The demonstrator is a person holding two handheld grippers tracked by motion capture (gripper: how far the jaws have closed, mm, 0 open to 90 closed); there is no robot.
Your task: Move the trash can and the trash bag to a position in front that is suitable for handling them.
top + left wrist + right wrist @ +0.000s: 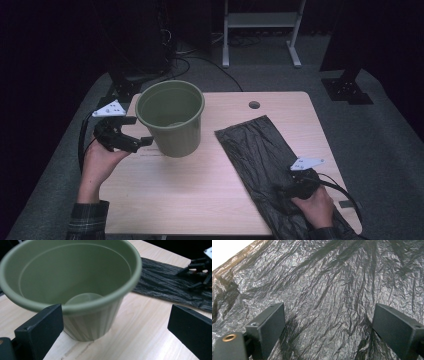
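Observation:
An olive-green plastic bucket [170, 117] stands upright and empty at the back left of the wooden table [200, 190]. My left gripper [132, 136] is just left of it, open, jaws level with its side. In the left gripper view the bucket [75, 277] rises just beyond the wide-apart jaws of that gripper [115, 332], its wall next to the left jaw. A crumpled black plastic bag [260, 150] lies flat on the table's right half. My right gripper [283, 192] hovers open over the bag's near end, and the bag [324, 285] stretches beyond its jaws [329, 335].
A small round hole [254, 105] sits near the table's back edge. Behind the table stand a white frame [260, 30], a black stand base [347, 90] at the right and another black stand [125, 82] at the left, with cables on the grey floor.

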